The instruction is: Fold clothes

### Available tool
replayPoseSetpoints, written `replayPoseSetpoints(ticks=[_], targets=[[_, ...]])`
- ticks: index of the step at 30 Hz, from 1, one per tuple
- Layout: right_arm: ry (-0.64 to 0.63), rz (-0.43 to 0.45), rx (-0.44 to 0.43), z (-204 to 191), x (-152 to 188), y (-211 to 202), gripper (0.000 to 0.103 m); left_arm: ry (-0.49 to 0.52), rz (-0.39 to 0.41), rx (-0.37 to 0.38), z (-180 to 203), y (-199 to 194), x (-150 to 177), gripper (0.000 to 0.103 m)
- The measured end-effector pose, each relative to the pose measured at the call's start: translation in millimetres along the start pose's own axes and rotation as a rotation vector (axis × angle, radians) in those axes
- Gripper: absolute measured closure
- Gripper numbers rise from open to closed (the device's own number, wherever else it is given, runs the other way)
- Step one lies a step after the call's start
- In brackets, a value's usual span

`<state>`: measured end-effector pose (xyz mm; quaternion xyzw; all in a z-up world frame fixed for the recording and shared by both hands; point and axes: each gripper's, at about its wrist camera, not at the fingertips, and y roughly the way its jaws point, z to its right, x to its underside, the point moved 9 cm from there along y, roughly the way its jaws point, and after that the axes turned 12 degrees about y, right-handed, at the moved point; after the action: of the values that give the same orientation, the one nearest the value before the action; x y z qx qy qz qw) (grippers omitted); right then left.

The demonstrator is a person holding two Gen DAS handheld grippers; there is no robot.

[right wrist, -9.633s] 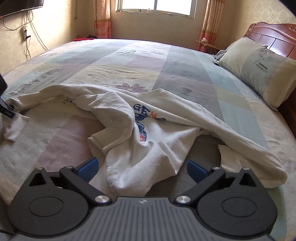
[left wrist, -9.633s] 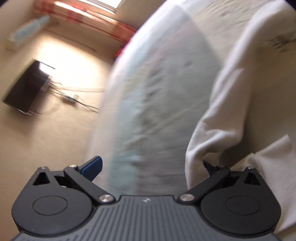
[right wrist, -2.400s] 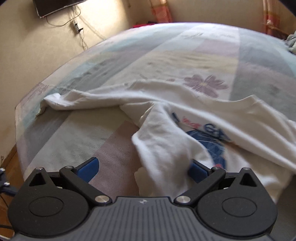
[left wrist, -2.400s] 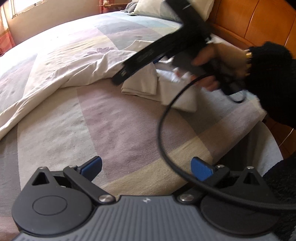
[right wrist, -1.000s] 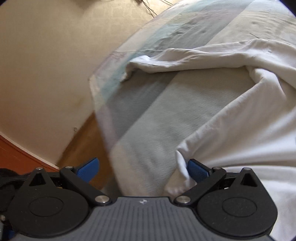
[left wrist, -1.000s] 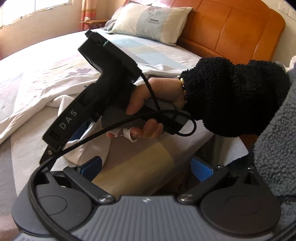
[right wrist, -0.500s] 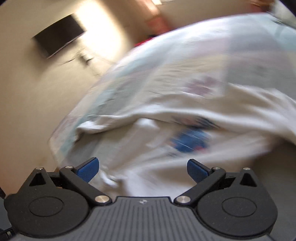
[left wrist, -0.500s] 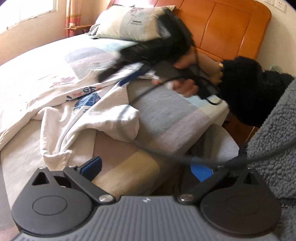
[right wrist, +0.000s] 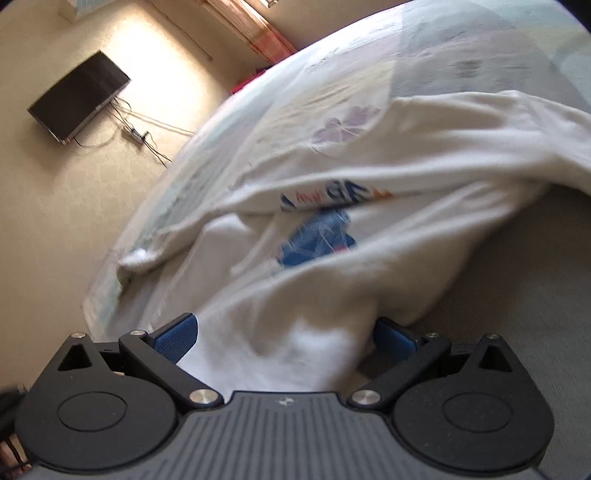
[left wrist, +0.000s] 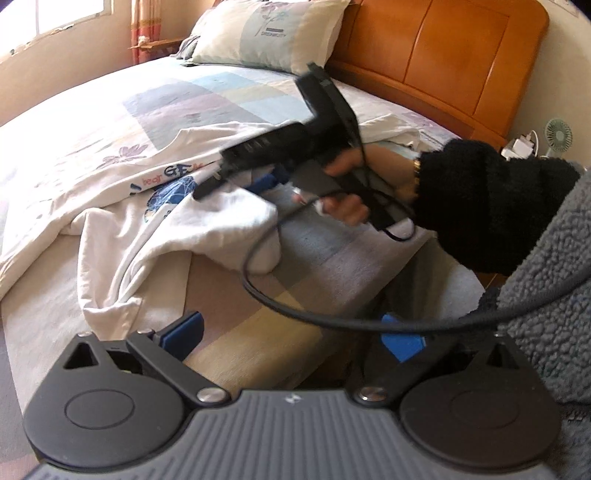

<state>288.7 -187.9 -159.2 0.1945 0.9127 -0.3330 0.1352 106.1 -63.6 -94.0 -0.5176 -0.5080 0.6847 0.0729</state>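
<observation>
A white sweatshirt [left wrist: 122,236] with a blue print lies crumpled across the bed. In the left wrist view my left gripper [left wrist: 291,334] hangs open over the bed's near corner, with nothing between its pads and a short way from the shirt's hem. A hand [left wrist: 347,210] in a black fuzzy sleeve holds the right gripper's black body [left wrist: 291,144] down on the shirt's bunched fold. In the right wrist view my right gripper [right wrist: 282,336] is wide open, and a white fold of the sweatshirt [right wrist: 295,325] lies between its blue pads.
The patchwork bedsheet [left wrist: 332,251] ends at a corner just ahead of my left gripper. A black cable [left wrist: 332,321] loops across the left view. Behind stand a pillow [left wrist: 273,33] and an orange headboard [left wrist: 443,55]. A wall television [right wrist: 77,96] hangs beyond the bed's far edge.
The right gripper has come down onto the sweatshirt's bunched fold, so cloth now sits between its open fingers. The left gripper has barely moved.
</observation>
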Motion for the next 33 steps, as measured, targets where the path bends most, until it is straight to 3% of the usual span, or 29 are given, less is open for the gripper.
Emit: replayPoseSetpoints(ticks=[6,13,17,21,24,28,33], targets=[[0.05,-0.062,-0.117,-21.5,21.0,-9.0,0.0,-0.005,-0.012,-0.008,-2.5,1.0,5.4,0.001],[0.158,-0.084,-0.213,-5.8,76.4,-32.2,0.0,0.013,-0.021,-0.001,-3.4,7.2,6.4,0.001],[0.101,-0.156,-0.252,-31.8,85.4,-29.2,0.0,0.033,-0.024,-0.003,-1.9,10.3,4.2,0.001],[-0.01,-0.242,-0.422,-77.4,93.5,-42.9,0.0,0.021,-0.018,-0.001,-0.1,4.3,7.0,0.001],[-0.058,-0.213,-0.337,-73.8,89.4,-39.7,0.0,0.011,-0.027,-0.001,-0.5,5.7,9.8,0.001],[0.047,-0.173,-0.201,-28.4,82.5,-30.3,0.0,0.018,-0.028,-0.005,0.6,6.1,9.3,0.001],[0.08,-0.107,-0.193,-15.4,77.5,-28.5,0.0,0.009,-0.037,0.003,-0.9,8.1,9.8,0.001]])
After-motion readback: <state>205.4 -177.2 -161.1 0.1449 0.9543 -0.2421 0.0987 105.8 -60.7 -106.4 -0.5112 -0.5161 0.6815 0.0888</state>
